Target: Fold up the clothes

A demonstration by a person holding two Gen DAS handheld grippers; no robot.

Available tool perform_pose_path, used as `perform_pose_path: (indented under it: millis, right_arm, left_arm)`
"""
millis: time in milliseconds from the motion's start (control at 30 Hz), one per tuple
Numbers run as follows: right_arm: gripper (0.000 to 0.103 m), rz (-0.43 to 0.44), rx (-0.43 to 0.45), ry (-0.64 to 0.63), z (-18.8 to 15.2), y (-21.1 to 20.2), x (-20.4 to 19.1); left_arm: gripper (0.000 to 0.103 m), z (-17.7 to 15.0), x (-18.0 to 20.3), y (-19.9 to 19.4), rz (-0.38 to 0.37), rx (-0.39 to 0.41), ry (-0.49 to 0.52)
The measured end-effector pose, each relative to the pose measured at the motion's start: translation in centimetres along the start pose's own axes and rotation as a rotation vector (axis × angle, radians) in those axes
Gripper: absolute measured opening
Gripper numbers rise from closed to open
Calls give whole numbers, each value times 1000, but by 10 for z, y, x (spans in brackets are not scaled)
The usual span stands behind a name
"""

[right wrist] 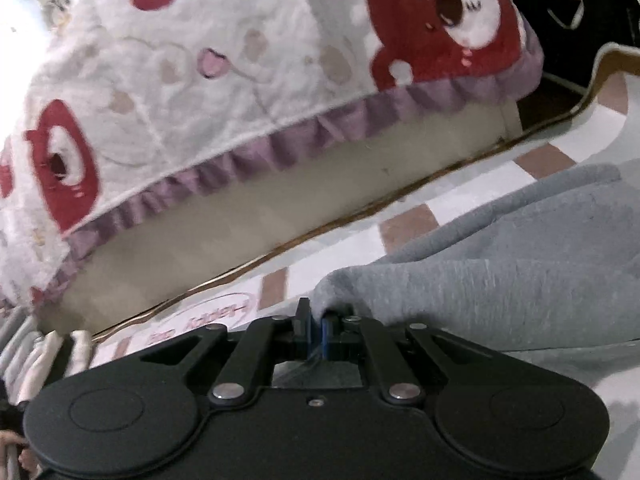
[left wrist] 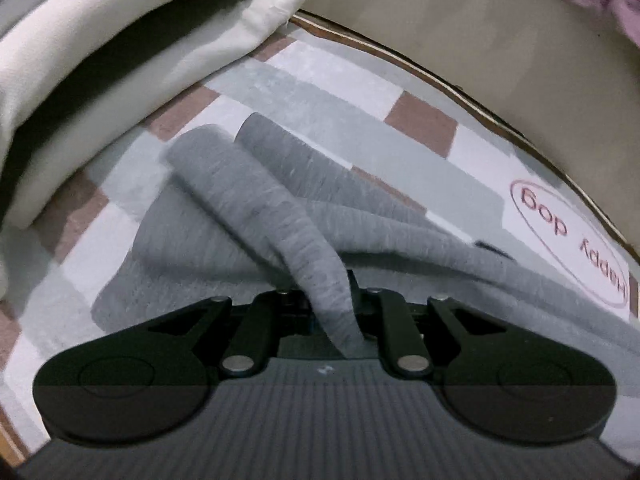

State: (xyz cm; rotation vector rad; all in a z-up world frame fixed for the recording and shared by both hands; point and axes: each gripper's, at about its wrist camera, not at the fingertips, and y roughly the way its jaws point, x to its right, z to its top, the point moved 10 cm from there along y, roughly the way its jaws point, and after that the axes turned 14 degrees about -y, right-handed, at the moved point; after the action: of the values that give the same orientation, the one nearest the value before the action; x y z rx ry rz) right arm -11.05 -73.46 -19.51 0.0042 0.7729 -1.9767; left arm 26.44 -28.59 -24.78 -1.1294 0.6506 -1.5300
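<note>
Left wrist view is showing the left gripper (left wrist: 324,304) grasping a long grey strip, probably a sleeve, of the grey garment (left wrist: 240,224); the fingers are almost closed, with the cloth running between them. The garment is lying on a checked mat (left wrist: 328,92) with grey, white and brown squares, which seems to be on the floor beside a bed, and a stack of white folded cloth (left wrist: 100,60) is sitting at the upper left of this view. The sleeve is stretching away from the fingers, up and to the left, so its long axis is following nearly the pointing direction of the gripper. In the right wrist view, the right gripper (right wrist: 316,324) is clenched on an edge of the same garment, whose body is spreading to the right of the fingers. A bed cover with red bears (right wrist: 240,60) is hanging behind. I judge that both hands are carrying a fold across.
</note>
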Motion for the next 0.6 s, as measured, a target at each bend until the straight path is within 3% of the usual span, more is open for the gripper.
perform_pose_path:
  millis: [133, 233, 367, 400, 433, 500, 600]
  right_arm:
    - [5, -54, -48, -34, -3, 25, 7]
    - [5, -88, -78, -52, 0, 38, 13]
    - [4, -200, -168, -140, 6, 56, 11]
    - [4, -214, -187, -162, 6, 59, 10]
    - [4, -227, -205, -184, 7, 62, 8]
    - [4, -213, -241, -184, 4, 70, 13]
    - [4, -148, -271, -120, -3, 77, 25]
  left_arm:
    - [16, 9, 8, -5, -53, 19, 15]
    - [16, 14, 23, -12, -99, 107, 96]
    - [18, 13, 43, -17, -59, 202, 238]
    - [24, 13, 42, -13, -39, 202, 247]
    - [36, 14, 37, -7, -20, 187, 224]
    - [45, 16, 24, 5, 8, 156, 174]
    - [46, 26, 5, 10, 8, 149, 100]
